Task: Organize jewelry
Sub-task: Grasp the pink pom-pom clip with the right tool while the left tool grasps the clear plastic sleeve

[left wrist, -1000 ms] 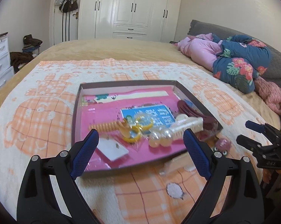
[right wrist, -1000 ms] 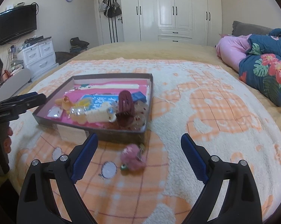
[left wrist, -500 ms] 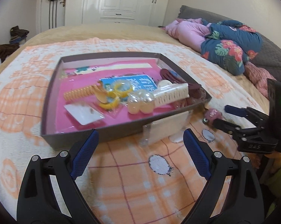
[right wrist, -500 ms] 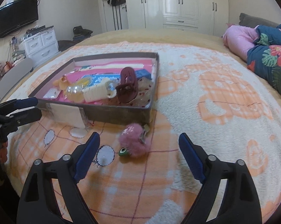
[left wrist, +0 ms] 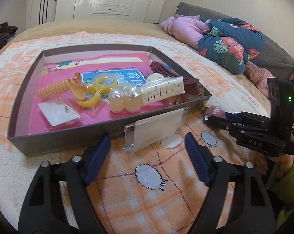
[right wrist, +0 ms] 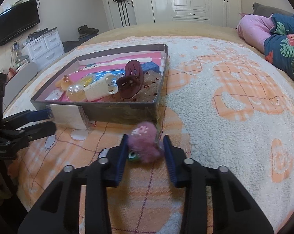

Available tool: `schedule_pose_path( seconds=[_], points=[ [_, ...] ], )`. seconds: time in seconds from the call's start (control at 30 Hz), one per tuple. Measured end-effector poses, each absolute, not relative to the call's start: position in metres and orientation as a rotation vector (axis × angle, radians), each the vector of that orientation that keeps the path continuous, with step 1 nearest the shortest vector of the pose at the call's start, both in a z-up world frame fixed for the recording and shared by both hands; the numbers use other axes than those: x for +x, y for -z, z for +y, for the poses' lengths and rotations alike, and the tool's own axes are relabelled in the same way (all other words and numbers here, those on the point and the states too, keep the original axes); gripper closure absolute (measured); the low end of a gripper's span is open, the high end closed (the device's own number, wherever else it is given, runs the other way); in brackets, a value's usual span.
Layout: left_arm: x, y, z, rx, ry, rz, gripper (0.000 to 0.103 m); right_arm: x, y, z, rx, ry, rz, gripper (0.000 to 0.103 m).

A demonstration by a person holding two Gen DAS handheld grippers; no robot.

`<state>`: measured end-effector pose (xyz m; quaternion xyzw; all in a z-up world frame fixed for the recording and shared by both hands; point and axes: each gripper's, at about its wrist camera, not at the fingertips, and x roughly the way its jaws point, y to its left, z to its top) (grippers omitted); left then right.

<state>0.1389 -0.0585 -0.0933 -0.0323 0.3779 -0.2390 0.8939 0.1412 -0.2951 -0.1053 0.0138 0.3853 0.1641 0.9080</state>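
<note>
A dark grey tray (left wrist: 69, 142) (right wrist: 117, 115) with a pink lining holds hair clips, a spiral tie, rings and beads. A clear packet with a white card (left wrist: 154, 128) (right wrist: 69, 117) leans on its front wall. My left gripper (left wrist: 147, 144) (right wrist: 51, 120) is closing, its tips on either side of the packet's near end, pads clear of it. A fluffy pink pompom (right wrist: 145, 144) (left wrist: 217, 110) lies on the blanket in front of the tray's right corner. My right gripper (right wrist: 145, 139) (left wrist: 207, 118) is closing on it, both pads against the fluff.
The tray sits on an orange and white blanket (right wrist: 234, 97) across a bed. Pink and floral bedding (left wrist: 225, 41) is piled at the far right. A hand in a green sleeve (left wrist: 289, 163) holds the right gripper. A white dresser (right wrist: 43, 48) and a TV (right wrist: 16, 25) stand left of the bed.
Both grippers have come down toward the blanket. The right jaws went from wide apart to tight around the pompom. The left jaws narrowed and now flank the packet.
</note>
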Motion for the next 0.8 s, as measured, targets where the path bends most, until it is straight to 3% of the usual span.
schedule_pose_path(
  seconds=[0.2, 0.33, 0.8],
  points=[
    [0.143, 0.095, -0.056, -0.090, 0.499, 0.792, 0.078, 0.137, 0.104, -0.296, 0.021, -0.338, 0.795, 0.075],
    [0.141, 0.092, -0.056, -0.083, 0.500, 0.786, 0.088, 0.133, 0.102, -0.298, 0.024, -0.333, 0.790, 0.076],
    [0.124, 0.061, -0.051, -0.088, 0.527, 0.711, 0.097, 0.113, 0.078, -0.286, 0.004, -0.382, 0.732, 0.078]
  ],
)
